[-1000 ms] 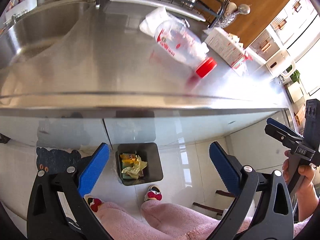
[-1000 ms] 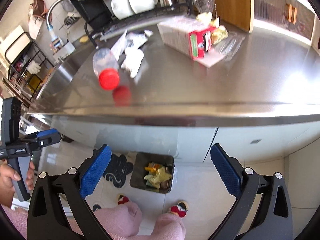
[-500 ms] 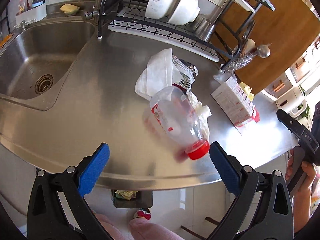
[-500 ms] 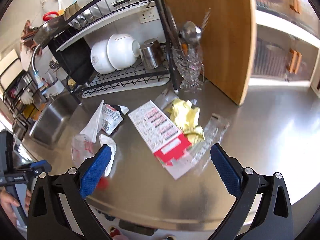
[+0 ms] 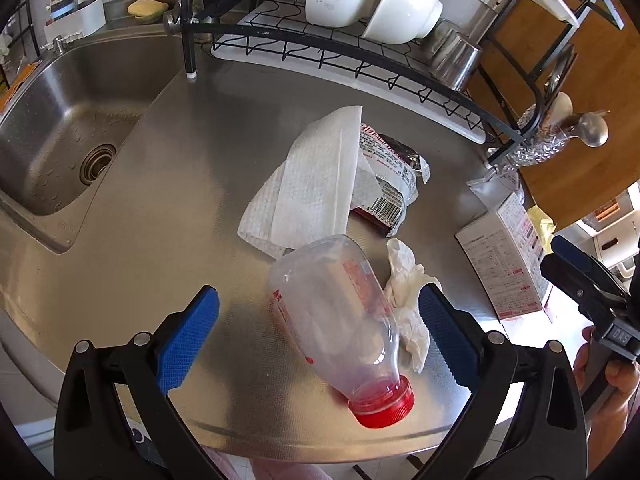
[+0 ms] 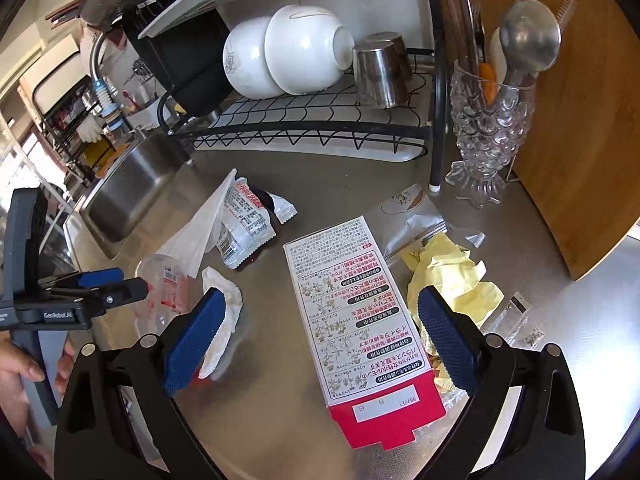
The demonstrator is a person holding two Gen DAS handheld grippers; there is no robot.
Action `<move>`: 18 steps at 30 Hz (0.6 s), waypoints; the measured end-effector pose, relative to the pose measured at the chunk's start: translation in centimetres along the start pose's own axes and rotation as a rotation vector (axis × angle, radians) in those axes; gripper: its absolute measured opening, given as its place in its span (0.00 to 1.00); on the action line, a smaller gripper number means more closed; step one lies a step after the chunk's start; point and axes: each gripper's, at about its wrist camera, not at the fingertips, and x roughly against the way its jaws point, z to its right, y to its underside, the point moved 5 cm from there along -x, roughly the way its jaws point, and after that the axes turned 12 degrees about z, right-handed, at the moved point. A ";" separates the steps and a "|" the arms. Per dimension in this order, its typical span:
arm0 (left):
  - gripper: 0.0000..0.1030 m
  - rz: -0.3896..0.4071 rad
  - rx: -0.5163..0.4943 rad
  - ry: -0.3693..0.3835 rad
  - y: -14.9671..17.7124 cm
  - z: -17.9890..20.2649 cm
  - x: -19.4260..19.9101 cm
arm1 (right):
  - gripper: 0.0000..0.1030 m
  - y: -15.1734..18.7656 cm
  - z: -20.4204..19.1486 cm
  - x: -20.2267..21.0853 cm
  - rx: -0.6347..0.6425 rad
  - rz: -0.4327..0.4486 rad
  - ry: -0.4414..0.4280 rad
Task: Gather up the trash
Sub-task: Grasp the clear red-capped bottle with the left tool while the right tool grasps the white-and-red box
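Steel counter littered with trash. Left gripper hangs over an empty clear bottle lying on its side, red cap toward the counter's front edge; jaws wide open, straddling it, pads not touching. White paper towel and a snack wrapper lie just behind the bottle, a crumpled tissue beside it. Right gripper is over a flat red-and-white carton; jaws wide but closing, carton between them, untouched. Yellow crumpled paper sits right of the carton.
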 end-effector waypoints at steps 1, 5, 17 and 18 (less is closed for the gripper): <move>0.92 -0.007 0.004 -0.004 0.0 0.0 -0.4 | 0.90 0.2 -0.2 -0.2 0.010 -0.012 -0.004; 0.92 -0.029 0.005 -0.012 0.2 0.5 -1.8 | 0.91 0.6 -0.1 -0.7 0.072 -0.026 0.028; 0.71 -0.091 -0.010 -0.078 1.5 -0.1 -3.4 | 0.89 0.3 0.2 -1.7 0.077 -0.058 0.021; 0.70 -0.091 -0.011 -0.079 1.6 -0.2 -3.3 | 0.89 0.5 0.0 -1.9 0.084 -0.070 0.022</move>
